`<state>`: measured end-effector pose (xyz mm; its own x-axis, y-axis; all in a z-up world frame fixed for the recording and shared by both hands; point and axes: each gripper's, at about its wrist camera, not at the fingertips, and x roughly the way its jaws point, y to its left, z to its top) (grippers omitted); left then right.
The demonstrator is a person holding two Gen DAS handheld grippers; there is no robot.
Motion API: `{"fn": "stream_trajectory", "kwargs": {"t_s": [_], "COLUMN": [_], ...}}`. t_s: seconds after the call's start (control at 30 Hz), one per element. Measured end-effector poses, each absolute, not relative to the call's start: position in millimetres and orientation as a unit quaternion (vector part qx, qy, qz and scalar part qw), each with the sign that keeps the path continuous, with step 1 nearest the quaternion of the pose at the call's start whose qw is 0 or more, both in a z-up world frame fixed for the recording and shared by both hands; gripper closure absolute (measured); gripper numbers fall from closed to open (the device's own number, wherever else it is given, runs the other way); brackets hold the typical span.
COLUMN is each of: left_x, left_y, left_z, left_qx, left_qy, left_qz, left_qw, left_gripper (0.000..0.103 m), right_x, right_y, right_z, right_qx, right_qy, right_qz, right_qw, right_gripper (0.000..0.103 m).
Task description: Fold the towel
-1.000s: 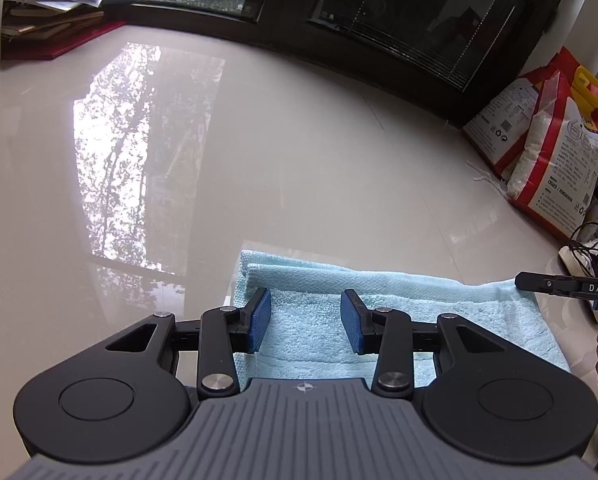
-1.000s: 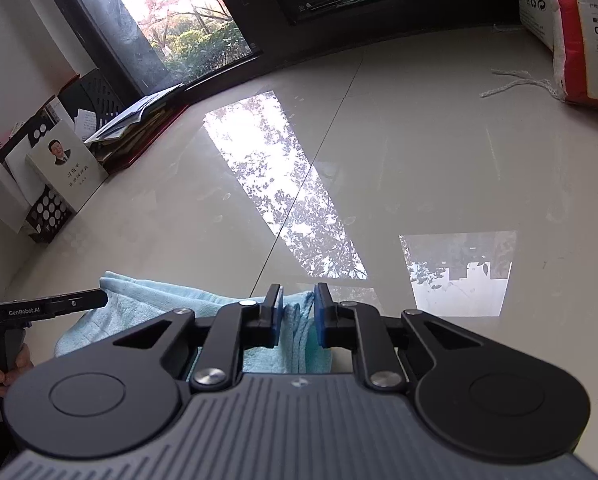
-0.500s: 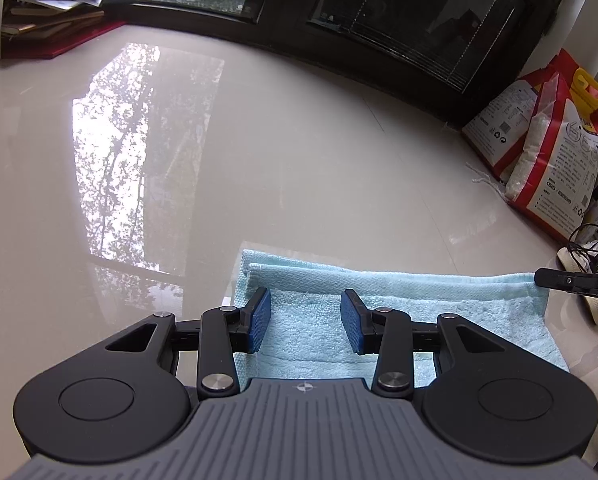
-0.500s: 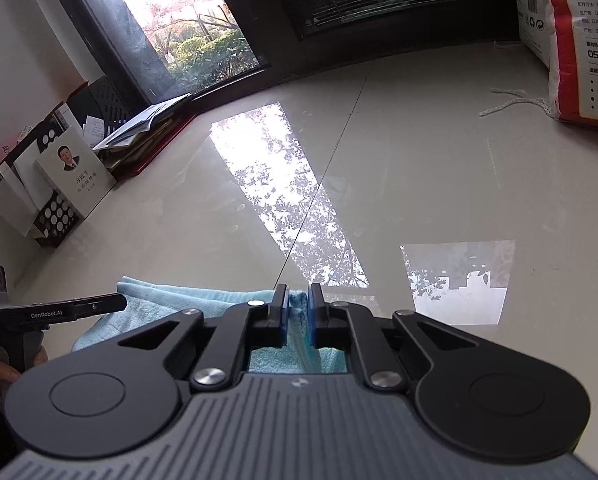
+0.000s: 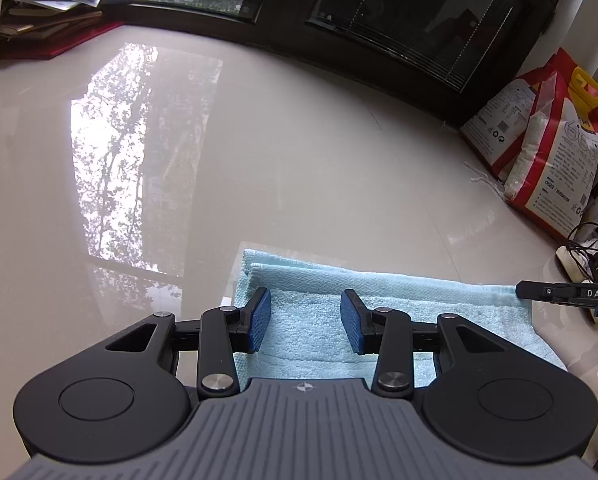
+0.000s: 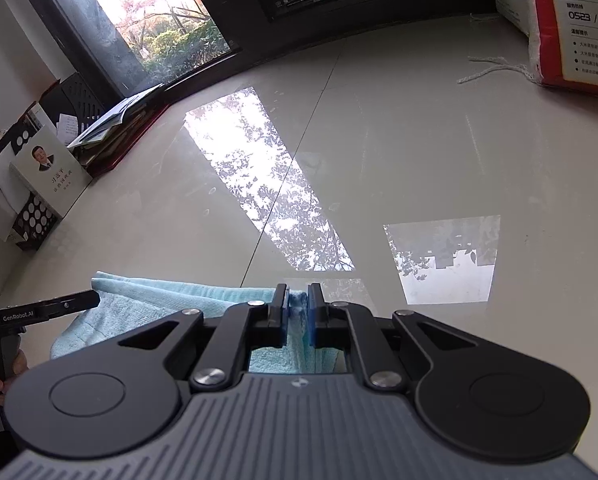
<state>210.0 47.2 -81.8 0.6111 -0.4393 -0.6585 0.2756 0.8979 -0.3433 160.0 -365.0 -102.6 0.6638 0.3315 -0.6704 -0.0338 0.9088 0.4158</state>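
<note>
A light blue towel (image 5: 379, 304) lies folded in layers on the glossy cream floor. My left gripper (image 5: 305, 326) is open over the towel's left end, its blue pads apart with terry cloth showing between them. My right gripper (image 6: 297, 314) is shut on the towel's (image 6: 171, 300) right end, a pinch of blue cloth bunched between its pads. The right gripper's tip also shows in the left wrist view (image 5: 539, 292) at the towel's far right corner. The left gripper's tip shows in the right wrist view (image 6: 67, 306) by the towel's left end.
Red and white sacks (image 5: 547, 152) stand at the right wall, with a power strip and cables (image 5: 587, 256) beside them. A stack of books and papers (image 5: 47, 12) sits far left by the window. A book and a black rack (image 6: 39, 192) stand at the left.
My right gripper has closed from a narrow gap onto the towel's right end. The left gripper has stayed open in place over the left end.
</note>
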Motion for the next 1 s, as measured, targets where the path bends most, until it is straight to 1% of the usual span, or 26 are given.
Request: {"fn": "stream_trajectory", "kwargs": {"t_s": [0.2,0.27,0.47,0.53,0.6,0.77,1.0], "left_x": [211,211,205,200,194,174,151], "left_y": [47,47,45,43,41,28,14], "left_z": [-82,-81,-66,-58,-51,-44,-57], "left_qx": [-0.106,-0.108,-0.106,-0.102,-0.099,-0.073,-0.041], "left_qy": [0.393,0.392,0.375,0.366,0.360,0.360,0.381], "left_qz": [-0.201,-0.202,-0.212,-0.217,-0.225,-0.247,-0.272], "left_qw": [0.891,0.891,0.896,0.899,0.900,0.896,0.883], "left_gripper": [0.061,0.061,0.061,0.061,0.060,0.060,0.060], "right_x": [162,162,155,149,143,124,103], "right_y": [-365,-365,-359,-354,-349,-329,-286], "right_z": [-107,-105,-84,-75,-66,-53,-60], "right_qx": [0.197,0.201,0.177,0.151,0.123,0.072,0.029], "right_qy": [0.398,0.397,0.380,0.368,0.356,0.343,0.354], "right_qz": [0.099,0.100,0.097,0.085,0.077,0.100,0.160], "right_qw": [0.891,0.890,0.903,0.913,0.923,0.931,0.921], "right_gripper": [0.093,0.089,0.084,0.076,0.073,0.072,0.068]}}
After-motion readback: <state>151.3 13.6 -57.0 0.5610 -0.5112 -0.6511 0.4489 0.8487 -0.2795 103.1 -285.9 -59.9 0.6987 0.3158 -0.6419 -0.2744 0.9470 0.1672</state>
